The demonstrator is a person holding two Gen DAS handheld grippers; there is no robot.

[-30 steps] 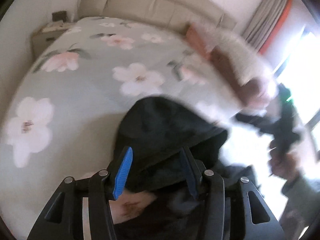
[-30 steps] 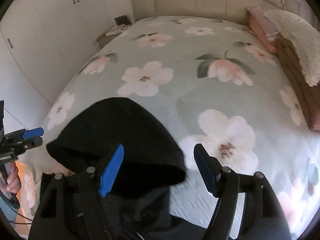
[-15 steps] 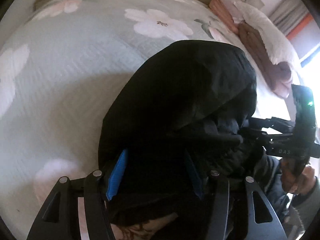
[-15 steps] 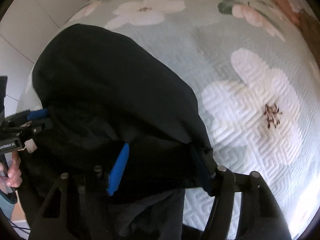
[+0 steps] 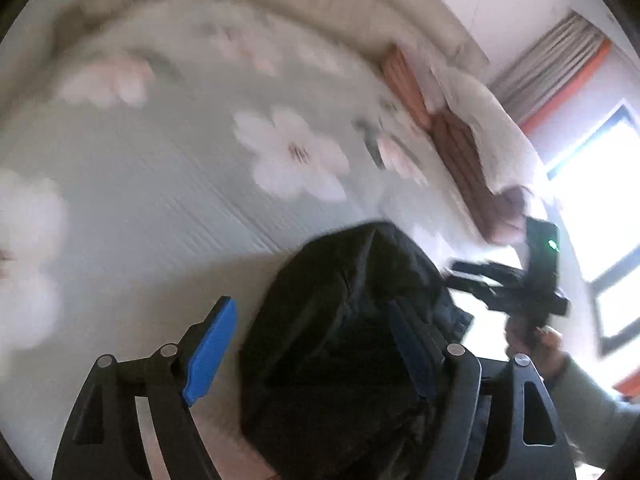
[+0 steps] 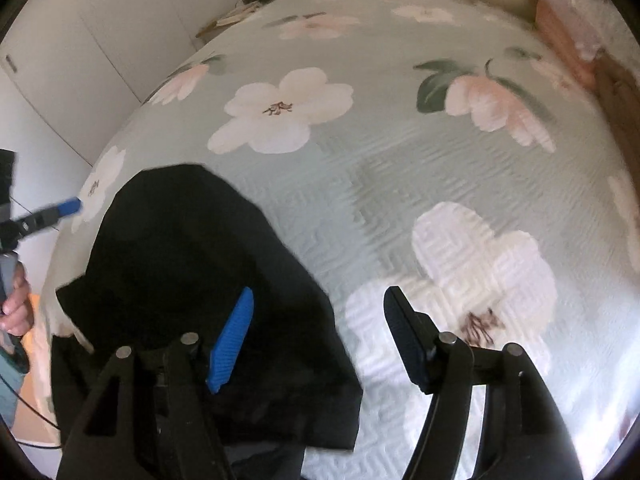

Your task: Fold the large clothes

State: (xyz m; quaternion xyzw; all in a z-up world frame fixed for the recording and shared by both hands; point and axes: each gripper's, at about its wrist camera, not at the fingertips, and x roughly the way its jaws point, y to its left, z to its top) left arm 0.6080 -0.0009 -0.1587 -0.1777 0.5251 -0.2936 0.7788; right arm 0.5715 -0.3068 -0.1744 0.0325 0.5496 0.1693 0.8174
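The left tongs [image 5: 316, 344] are spread wide, and nothing is gripped between the two fingers; the view is blurred. The right tongs [image 6: 320, 338] are also wide apart and hold nothing. The black garment [image 6: 192, 288] lies folded on the near edge of the bed [image 6: 380, 160], on the flowered cover. From the right wrist camera it lies under the left finger of the right tongs, while the other finger is over the bare cover.
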